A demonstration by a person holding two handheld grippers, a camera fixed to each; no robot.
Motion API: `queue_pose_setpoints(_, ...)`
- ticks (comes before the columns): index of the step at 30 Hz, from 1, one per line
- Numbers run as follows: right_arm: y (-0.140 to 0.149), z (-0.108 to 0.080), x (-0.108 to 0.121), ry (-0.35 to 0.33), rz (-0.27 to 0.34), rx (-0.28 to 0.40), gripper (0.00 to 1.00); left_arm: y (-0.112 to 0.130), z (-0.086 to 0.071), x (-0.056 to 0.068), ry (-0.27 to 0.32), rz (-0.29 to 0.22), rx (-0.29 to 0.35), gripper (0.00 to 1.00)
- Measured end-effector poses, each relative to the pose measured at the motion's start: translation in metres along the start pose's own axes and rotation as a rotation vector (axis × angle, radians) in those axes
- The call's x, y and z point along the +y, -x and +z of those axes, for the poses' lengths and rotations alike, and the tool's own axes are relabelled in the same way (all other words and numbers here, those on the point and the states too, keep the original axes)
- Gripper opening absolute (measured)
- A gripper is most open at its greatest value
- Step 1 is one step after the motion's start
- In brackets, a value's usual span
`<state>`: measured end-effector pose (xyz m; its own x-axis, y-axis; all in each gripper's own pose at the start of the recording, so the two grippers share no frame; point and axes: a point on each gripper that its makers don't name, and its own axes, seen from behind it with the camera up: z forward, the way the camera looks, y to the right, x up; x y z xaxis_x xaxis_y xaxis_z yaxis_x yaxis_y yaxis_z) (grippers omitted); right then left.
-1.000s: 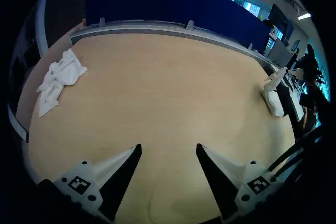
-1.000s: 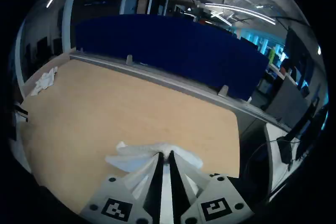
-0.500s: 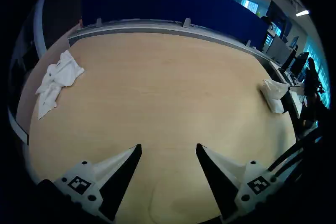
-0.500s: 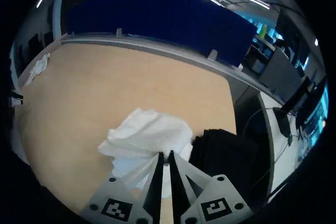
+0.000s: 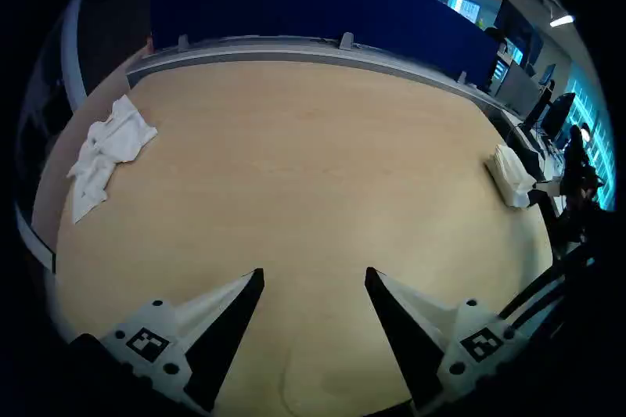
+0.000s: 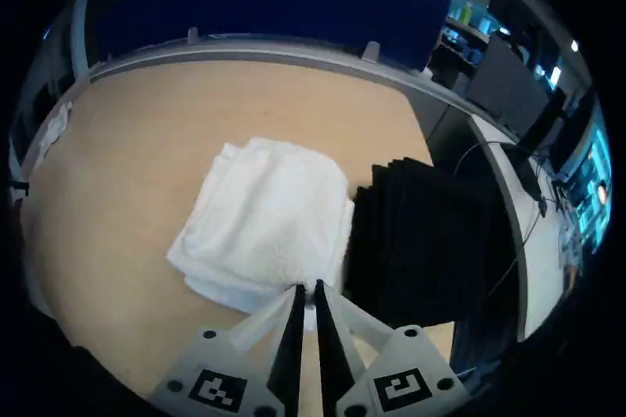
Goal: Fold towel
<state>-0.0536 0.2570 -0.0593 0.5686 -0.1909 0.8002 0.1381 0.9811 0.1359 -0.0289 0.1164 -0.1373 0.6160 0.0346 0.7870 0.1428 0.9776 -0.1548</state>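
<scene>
In the right gripper view a folded white towel (image 6: 266, 217) lies flat on the wooden table (image 6: 156, 143), right beside a stack of black cloth (image 6: 422, 229). My right gripper (image 6: 307, 289) is shut on the towel's near edge, low over the table. The left gripper view has this folded towel (image 5: 512, 174) small at the table's far right edge. My left gripper (image 5: 313, 271) hangs open above bare wood, holding nothing. A crumpled white towel (image 5: 106, 152) lies at the far left of the table, and it is a small shape (image 6: 51, 129) in the right gripper view.
A blue partition (image 5: 313, 6) with a grey rail runs along the table's back edge. Off the table's right end stand desks with monitors and cables (image 6: 540, 182). A dark figure (image 5: 583, 174) is at the far right. The table (image 5: 313, 159) is bare between the two towels.
My right gripper has come down with the towel: it hung bunched half a second ago and now lies flat and folded beside the black stack. The left gripper has stayed still and open.
</scene>
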Motion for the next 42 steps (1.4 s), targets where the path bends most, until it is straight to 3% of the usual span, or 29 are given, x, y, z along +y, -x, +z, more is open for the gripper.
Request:
queue_pose_setpoints(12,0.026,0.023,0.001,0.046,0.072,-0.060,0.09,-0.001,-0.005,-0.002,-0.007,0.003,0.002,0.96)
queue_pose_setpoints(23,0.024,0.017,0.002,0.073,0.079,-0.032,0.16,-0.004,-0.007,-0.003,-0.002,0.003,0.006,0.96)
queue_pose_setpoints(34,0.027,0.004,0.010,0.114,0.062,-0.007,0.49,-0.006,-0.007,-0.001,0.006,0.008,0.009,0.96)
queue_pose_setpoints(37,0.024,0.001,0.011,0.119,0.065,0.011,0.77,-0.007,-0.008,0.000,0.010,0.009,0.009,0.96)
queue_pose_setpoints(39,0.022,-0.001,0.011,0.121,0.068,0.024,0.91,-0.007,-0.008,0.001,0.012,0.010,0.010,0.96)
queue_pose_setpoints(42,0.017,-0.003,0.009,0.117,0.069,0.041,0.94,-0.008,-0.009,0.002,0.014,0.012,0.011,0.96)
